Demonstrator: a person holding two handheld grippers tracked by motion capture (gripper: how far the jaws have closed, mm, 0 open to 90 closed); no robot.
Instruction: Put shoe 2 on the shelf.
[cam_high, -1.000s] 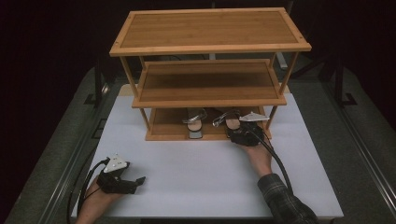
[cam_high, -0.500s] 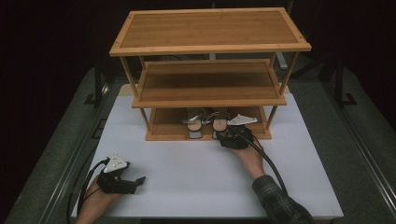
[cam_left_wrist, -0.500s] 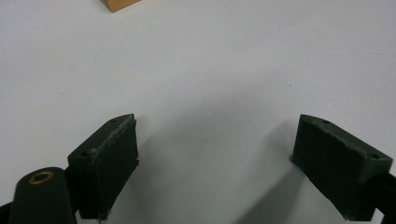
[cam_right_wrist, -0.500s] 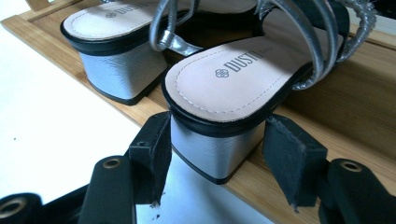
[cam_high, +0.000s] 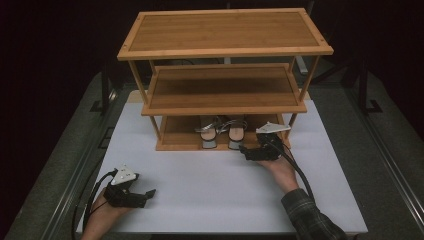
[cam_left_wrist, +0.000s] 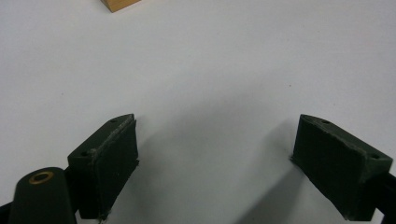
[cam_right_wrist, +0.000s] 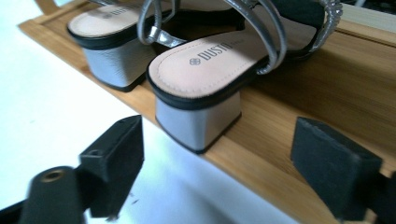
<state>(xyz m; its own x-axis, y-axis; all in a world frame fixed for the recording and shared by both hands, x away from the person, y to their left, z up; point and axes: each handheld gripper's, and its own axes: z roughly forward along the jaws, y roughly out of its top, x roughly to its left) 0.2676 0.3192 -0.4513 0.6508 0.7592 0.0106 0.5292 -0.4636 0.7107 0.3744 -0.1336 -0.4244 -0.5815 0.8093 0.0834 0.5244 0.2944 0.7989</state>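
Observation:
Two silver strappy sandals with block heels stand side by side on the bottom shelf of a three-tier wooden rack (cam_high: 175, 142): the left sandal (cam_high: 207, 134) (cam_right_wrist: 107, 32) and the right sandal (cam_high: 236, 132) (cam_right_wrist: 210, 70). My right gripper (cam_high: 246, 151) (cam_right_wrist: 219, 163) sits just in front of the shelf edge, to the right of the sandals. Its jaws have just been opening and now stand wide. The right sandal's heel is just ahead of them, untouched by the pads. My left gripper (cam_high: 149, 195) (cam_left_wrist: 215, 163) rests open on the white table (cam_high: 210, 200), empty.
The rack's middle shelf (cam_high: 225, 90) and top shelf (cam_high: 225, 32) overhang the sandals. A corner of the rack's base (cam_left_wrist: 119, 4) shows at the top of the left gripper view. Black cables trail from both grippers toward the near table edge.
The right gripper carried the right sandal leftward beside the other sandal, let go of it, and drew back to the right. The left gripper has stayed still.

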